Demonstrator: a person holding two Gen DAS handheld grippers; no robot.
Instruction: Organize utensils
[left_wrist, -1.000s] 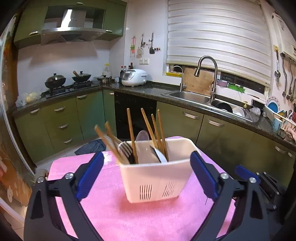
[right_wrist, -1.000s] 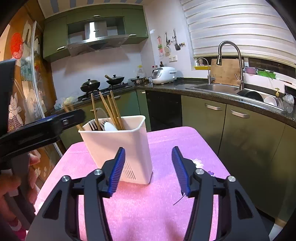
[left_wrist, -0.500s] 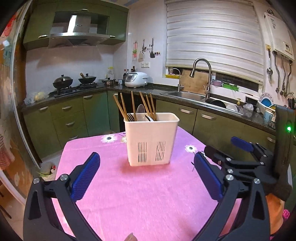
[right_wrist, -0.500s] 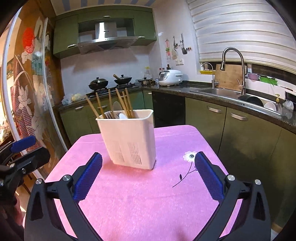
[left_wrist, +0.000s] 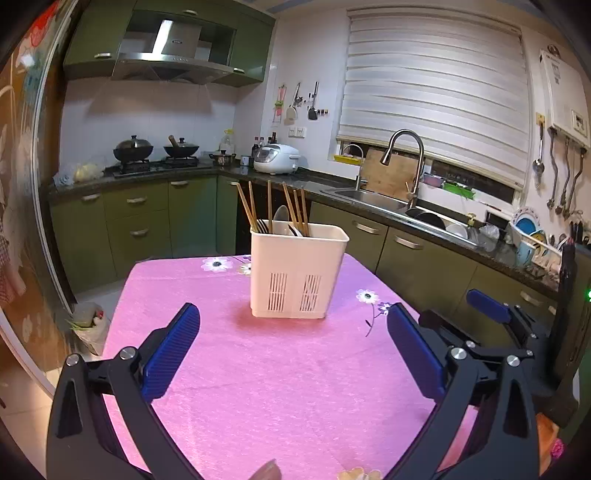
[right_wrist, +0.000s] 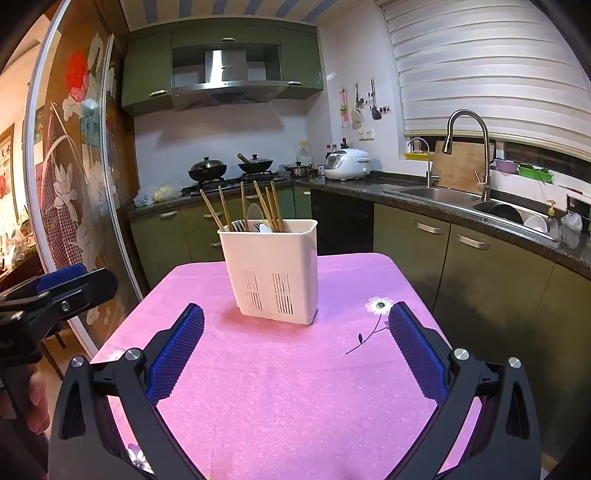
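A white slotted utensil holder (left_wrist: 297, 271) stands upright near the far edge of the pink-clothed table (left_wrist: 280, 380). It holds several wooden chopsticks (left_wrist: 271, 208), a fork and spoons. It also shows in the right wrist view (right_wrist: 273, 271). My left gripper (left_wrist: 293, 332) is open and empty, well back from the holder. My right gripper (right_wrist: 295, 334) is open and empty, also back from the holder. The right gripper shows at the right of the left wrist view (left_wrist: 491, 314); the left gripper shows at the left of the right wrist view (right_wrist: 55, 288).
Green kitchen cabinets and a dark counter (left_wrist: 424, 221) run behind and to the right of the table. A sink with a tall faucet (left_wrist: 404, 162) is at the right. A glass door (right_wrist: 74, 206) stands at the left. A bag (left_wrist: 86, 321) sits on the floor left of the table.
Both grippers have pulled back from the utensil holder and now sit farther from it. The right gripper's jaws opened wide. The holder stays upright on the table.
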